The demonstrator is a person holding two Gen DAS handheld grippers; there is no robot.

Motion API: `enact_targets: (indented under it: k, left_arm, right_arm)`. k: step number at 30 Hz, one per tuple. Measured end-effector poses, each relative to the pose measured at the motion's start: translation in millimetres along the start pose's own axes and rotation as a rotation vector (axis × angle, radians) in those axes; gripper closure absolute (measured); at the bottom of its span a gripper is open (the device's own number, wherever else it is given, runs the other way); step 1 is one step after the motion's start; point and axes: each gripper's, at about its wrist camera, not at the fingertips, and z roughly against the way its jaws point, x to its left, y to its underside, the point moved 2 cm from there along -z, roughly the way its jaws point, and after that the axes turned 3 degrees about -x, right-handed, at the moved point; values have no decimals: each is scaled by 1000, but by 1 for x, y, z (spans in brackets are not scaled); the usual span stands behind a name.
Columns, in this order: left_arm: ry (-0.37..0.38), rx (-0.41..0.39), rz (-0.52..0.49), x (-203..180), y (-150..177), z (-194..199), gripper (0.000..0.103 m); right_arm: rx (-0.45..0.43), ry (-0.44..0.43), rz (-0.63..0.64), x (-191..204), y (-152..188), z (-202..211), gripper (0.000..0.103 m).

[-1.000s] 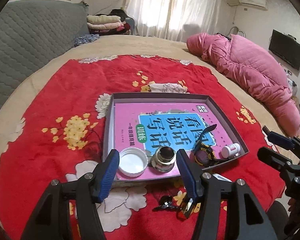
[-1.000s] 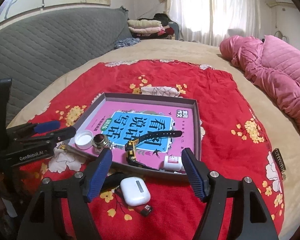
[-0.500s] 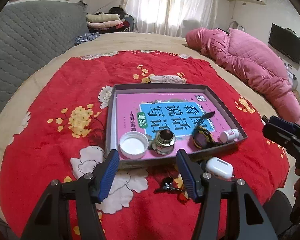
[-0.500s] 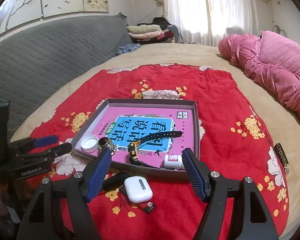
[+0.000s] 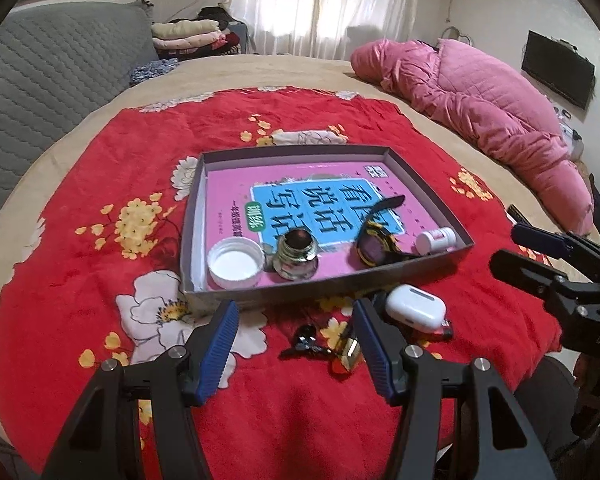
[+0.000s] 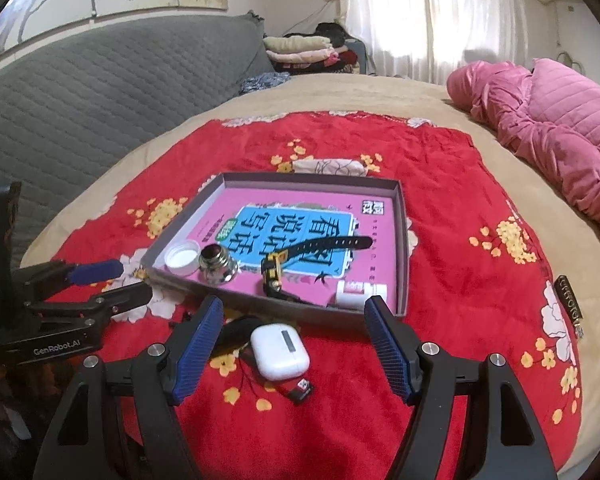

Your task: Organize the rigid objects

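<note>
A grey cardboard tray [image 5: 192,216] [image 6: 402,240] lies on a red floral blanket, with a pink book inside. On the book are a white cap [image 5: 236,263], a small glass ink bottle [image 5: 296,254], a black and yellow watch [image 5: 374,244] and a small white bottle [image 5: 436,239]. In front of the tray lie a white earbud case [image 5: 416,306] [image 6: 280,346], a red lighter [image 6: 296,388], a key fob [image 5: 306,342] and a small brass item [image 5: 350,350]. My left gripper [image 5: 296,332] is open and empty, near the tray's front edge. My right gripper [image 6: 292,340] is open and empty, over the earbud case.
The blanket [image 5: 100,184] covers a beige bed. A pink quilt [image 5: 480,108] lies at the right. A grey padded headboard [image 6: 80,92] stands at the left. A dark hair clip [image 6: 568,304] lies at the blanket's right edge. Folded clothes [image 5: 192,36] are at the back.
Both grippers have drawn back from the tray and risen, so the tray looks smaller and the earbud case and loose items in front of it show fully. Nothing was grasped.
</note>
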Motion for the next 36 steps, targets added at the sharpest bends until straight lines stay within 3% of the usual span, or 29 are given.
enact_targets:
  k: [36]
  left_arm:
    - [83,89,-80,-31,21,-14,44]
  right_arm:
    - [127,-52,43,13,42,-22,29]
